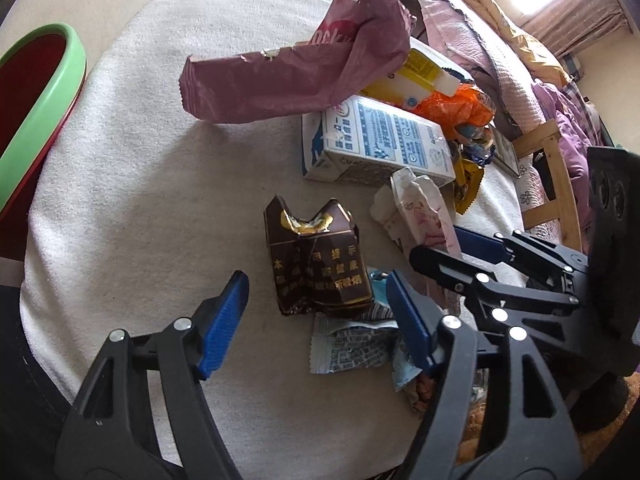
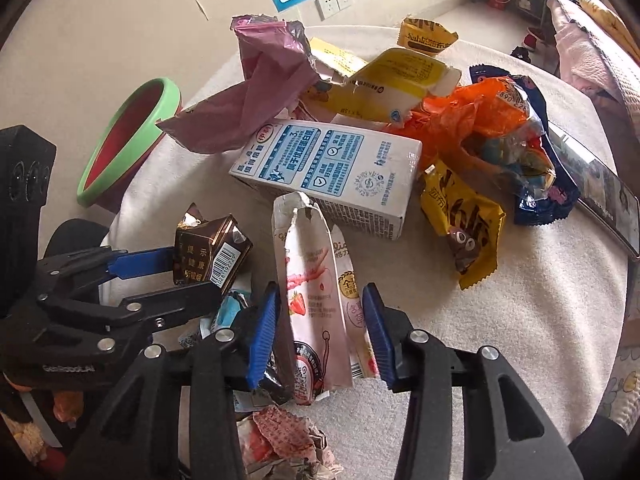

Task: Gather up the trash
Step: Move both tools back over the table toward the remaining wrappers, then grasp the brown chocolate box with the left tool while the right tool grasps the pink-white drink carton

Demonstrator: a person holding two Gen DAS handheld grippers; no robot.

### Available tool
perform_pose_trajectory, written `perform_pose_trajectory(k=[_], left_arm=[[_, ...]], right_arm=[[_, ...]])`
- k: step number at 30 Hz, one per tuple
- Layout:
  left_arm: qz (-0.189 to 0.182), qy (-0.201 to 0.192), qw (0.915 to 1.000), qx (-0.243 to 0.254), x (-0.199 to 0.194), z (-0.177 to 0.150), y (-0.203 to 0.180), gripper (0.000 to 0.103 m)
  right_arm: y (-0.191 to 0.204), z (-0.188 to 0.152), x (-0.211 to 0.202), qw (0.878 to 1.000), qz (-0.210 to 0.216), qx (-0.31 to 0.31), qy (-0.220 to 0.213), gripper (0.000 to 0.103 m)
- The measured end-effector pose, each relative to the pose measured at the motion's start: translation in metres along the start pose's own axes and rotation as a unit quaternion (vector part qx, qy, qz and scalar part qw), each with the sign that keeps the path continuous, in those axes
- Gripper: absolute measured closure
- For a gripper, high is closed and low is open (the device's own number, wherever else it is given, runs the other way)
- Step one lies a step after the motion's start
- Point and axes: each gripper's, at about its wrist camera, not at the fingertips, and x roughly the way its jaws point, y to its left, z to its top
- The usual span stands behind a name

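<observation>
Trash lies on a white cloth-covered table [image 1: 120,160]. My left gripper [image 1: 316,292] is open, its blue fingers on either side of a crumpled brown cigarette pack [image 1: 316,264], which also shows in the right wrist view [image 2: 212,248]. My right gripper [image 2: 324,308] is open around a pink strawberry wrapper [image 2: 316,300], seen in the left wrist view [image 1: 424,216] too. The pads do not press on it. A white and blue milk carton [image 2: 332,172] lies behind both.
A green-rimmed red bin [image 2: 128,140] stands left of the table, also in the left view [image 1: 36,92]. A large pink bag [image 1: 288,76], yellow carton [image 2: 396,80], orange bag [image 2: 472,116], yellow wrapper [image 2: 468,224] and small wrappers [image 1: 352,344] crowd the table. A bed lies at right.
</observation>
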Motion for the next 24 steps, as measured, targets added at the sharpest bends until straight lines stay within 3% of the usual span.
perform_pose_trajectory(k=[4, 14, 24], left_arm=[[0.003, 0.007, 1.0, -0.005, 0.006, -0.001, 0.003, 0.057], [0.027, -0.024, 0.998, -0.053, -0.008, 0.0, 0.033, 0.057], [0.032, -0.027, 0.9979, -0.049, -0.006, 0.002, 0.032, 0.054]], right_arm=[[-0.002, -0.002, 0.002, 1.0, 0.0, 0.009, 0.002, 0.058], [-0.006, -0.005, 0.004, 1.0, 0.001, 0.023, 0.006, 0.053], [-0.009, -0.008, 0.008, 0.999, 0.008, 0.032, 0.017, 0.05]])
